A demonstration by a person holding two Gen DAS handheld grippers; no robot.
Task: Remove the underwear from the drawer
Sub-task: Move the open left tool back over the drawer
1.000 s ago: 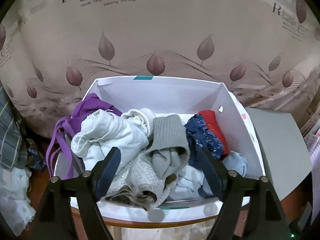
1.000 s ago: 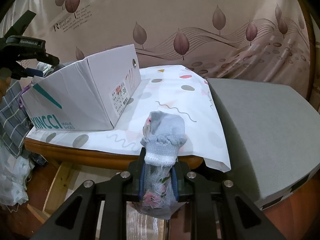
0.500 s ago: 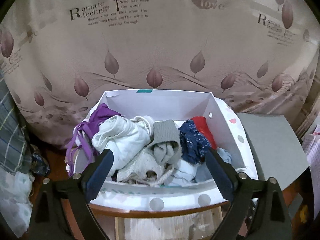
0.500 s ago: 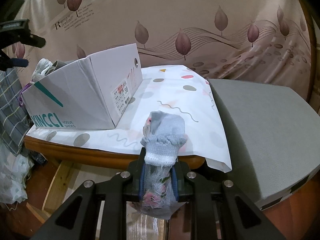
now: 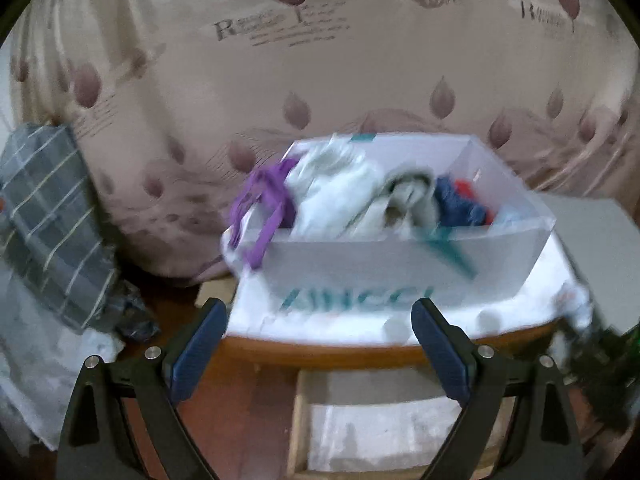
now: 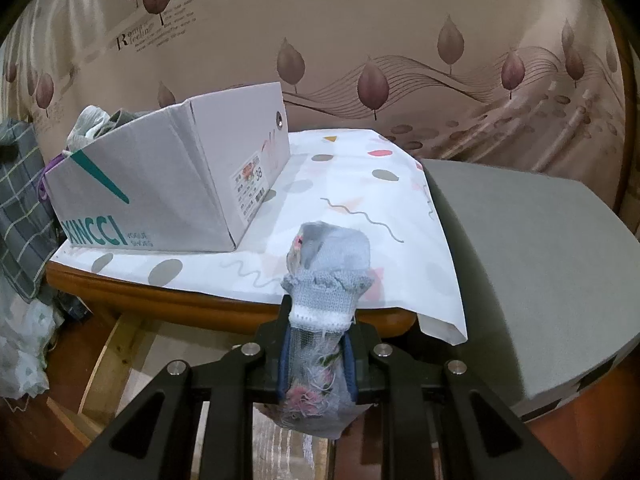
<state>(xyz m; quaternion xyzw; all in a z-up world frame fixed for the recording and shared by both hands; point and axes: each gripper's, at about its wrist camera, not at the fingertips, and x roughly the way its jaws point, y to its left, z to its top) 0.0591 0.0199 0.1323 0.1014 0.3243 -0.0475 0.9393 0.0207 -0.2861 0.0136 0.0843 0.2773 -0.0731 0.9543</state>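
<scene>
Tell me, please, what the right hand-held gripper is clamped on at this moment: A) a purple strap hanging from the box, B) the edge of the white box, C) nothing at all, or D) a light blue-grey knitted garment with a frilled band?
D: in the right wrist view the right hand-held gripper is shut on the light blue-grey knitted garment, its frilled band just above the pads, well clear of the white box.
</scene>
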